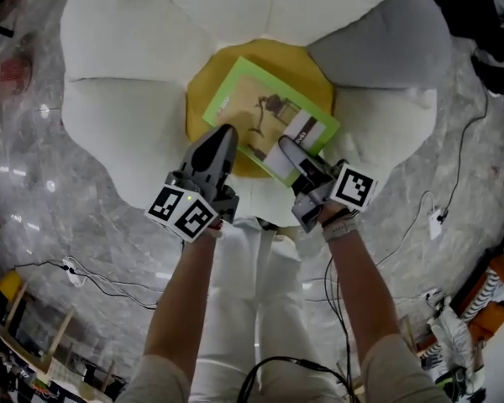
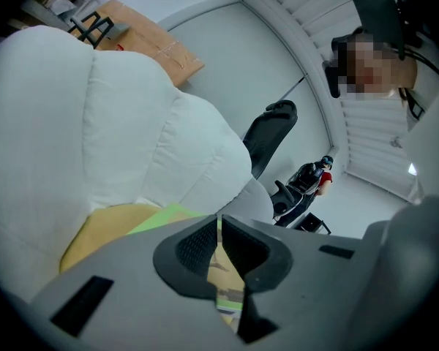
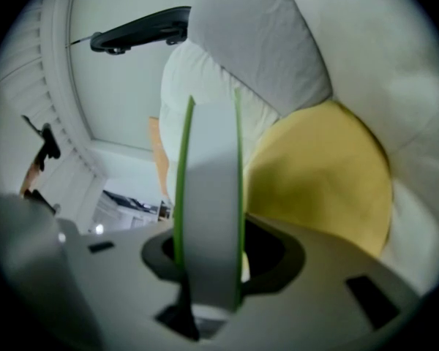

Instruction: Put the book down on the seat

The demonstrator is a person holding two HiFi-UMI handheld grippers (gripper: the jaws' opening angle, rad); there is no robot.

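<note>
White petal seat (image 1: 126,116), yellow centre (image 1: 200,99)

Both bare arms reach forward and down, side by side. The left arm (image 1: 181,309) ends in the left tongs (image 1: 223,137). The right arm (image 1: 361,292) ends in the right tongs (image 1: 290,149). Both tongs point away from the person and tip a little down. A cube with black and white squares sits at the back of each one: the left cube (image 1: 182,211) and the right cube (image 1: 354,185). The left tongs are almost pressed together and pinch a thin edge of the book (image 1: 273,112). The right tongs stand wider and squeeze the thick side of the book. The two tips are near each other but do not touch.
</note>
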